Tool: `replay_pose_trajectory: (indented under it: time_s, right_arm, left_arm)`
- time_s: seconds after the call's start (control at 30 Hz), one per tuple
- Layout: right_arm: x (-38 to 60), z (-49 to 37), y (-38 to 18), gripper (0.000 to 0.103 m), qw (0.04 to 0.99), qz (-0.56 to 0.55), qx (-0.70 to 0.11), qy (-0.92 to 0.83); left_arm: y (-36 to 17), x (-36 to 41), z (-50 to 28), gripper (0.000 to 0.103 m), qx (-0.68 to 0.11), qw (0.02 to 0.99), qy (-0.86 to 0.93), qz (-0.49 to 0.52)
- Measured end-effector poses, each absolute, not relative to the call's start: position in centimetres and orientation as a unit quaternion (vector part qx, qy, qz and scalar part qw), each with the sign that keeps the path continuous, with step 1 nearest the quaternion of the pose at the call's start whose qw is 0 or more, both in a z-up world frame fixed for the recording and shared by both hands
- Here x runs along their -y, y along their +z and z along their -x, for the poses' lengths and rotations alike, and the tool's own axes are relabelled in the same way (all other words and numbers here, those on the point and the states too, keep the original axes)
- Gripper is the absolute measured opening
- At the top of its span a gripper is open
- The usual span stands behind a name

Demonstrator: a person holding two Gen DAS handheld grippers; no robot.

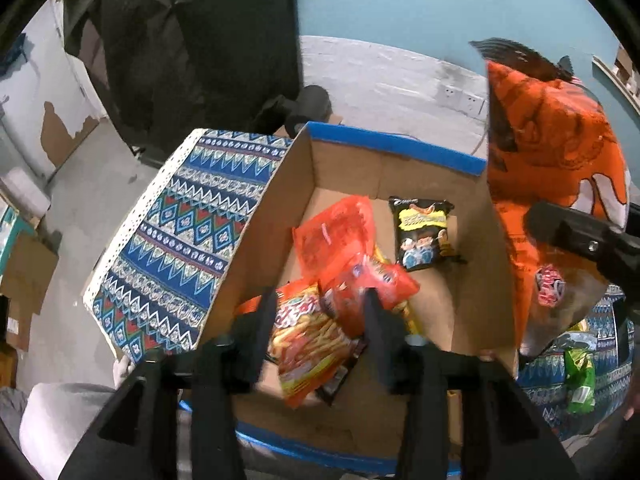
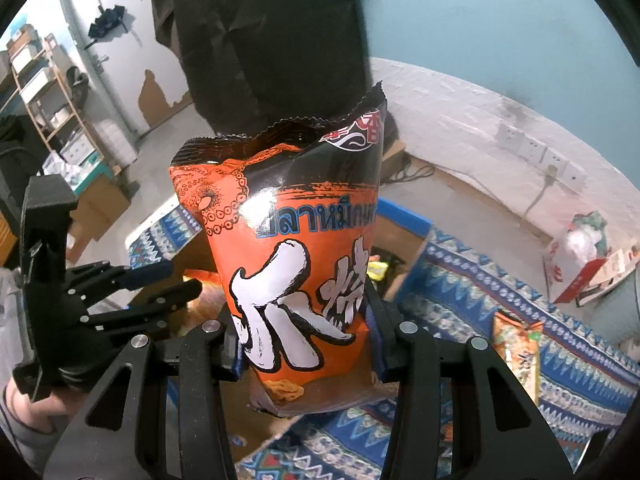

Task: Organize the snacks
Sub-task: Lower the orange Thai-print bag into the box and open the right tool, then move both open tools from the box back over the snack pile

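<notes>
Your left gripper (image 1: 320, 312) hung over the open box (image 1: 400, 160), jaws partly apart, nothing pressed between them; the fries bag (image 1: 308, 340) showed in the gap, apparently lying loose in the box. Beside it lay a red bag (image 1: 336, 232) and a black bag (image 1: 424, 234), the latter apart near the far wall. Your right gripper (image 2: 304, 344) had its jaws clamped on the lower half of the orange bag (image 2: 288, 264), held upright above the box's right edge. A green bag (image 1: 580, 380) lay on the patterned cloth (image 1: 180, 232) outside the box.
</notes>
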State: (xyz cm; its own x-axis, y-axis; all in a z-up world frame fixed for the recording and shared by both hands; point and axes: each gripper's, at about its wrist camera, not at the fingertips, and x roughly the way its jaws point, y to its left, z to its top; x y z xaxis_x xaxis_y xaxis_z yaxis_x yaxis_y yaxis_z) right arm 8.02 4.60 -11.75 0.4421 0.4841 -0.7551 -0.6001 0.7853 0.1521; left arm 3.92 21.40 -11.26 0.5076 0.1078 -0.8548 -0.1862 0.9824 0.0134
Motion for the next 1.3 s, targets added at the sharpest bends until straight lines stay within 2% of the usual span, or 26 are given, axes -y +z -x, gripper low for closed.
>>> replay_pose_trajectory:
  time_s: [0.03, 0.07, 0.6, 0.7, 0.87, 1.03, 1.3]
  right_arm:
    - [-4.9, -8.2, -11.9, 0.044, 0.844, 0.069, -0.423, 0.322]
    - [-5.2, -8.2, -12.2, 0.044, 0.842, 0.069, -0.426, 0.324]
    - [-8.6, -8.9, -15.2, 0.045, 0.817, 0.087, -0.462, 0.334]
    - [-8.9, -8.7, -15.7, 0.048, 0.808, 0.091, -0.469, 0.344]
    - [-8.5, -8.1, -15.0, 0.062, 0.813, 0.092, -0.461, 0.344]
    - [-6.5, -7.7, -13.4, 0.07, 0.826, 0.085, -0.446, 0.333]
    - [-1.7, -7.0, -11.8, 0.071, 0.846, 0.093, -0.431, 0.3]
  left_arm:
    - [-11.2, -21.5, -3.8, 0.061, -0.488, 0.867, 0.089, 0.038]
    - [-11.0, -21.6, -3.6, 0.062, -0.488, 0.867, 0.094, 0.034]
    - [-9.9, -23.4, -2.2, 0.064, -0.481, 0.868, 0.117, 0.031]
    - [-9.8, -23.1, -2.1, 0.065, -0.481, 0.869, 0.116, 0.027]
    - [-9.3, -22.4, -2.1, 0.066, -0.475, 0.873, 0.109, 0.021]
    - [-9.0, -21.1, -2.2, 0.069, -0.471, 0.877, 0.096, 0.014]
    - [-8.1, -17.7, -2.5, 0.071, -0.463, 0.884, 0.065, -0.003]
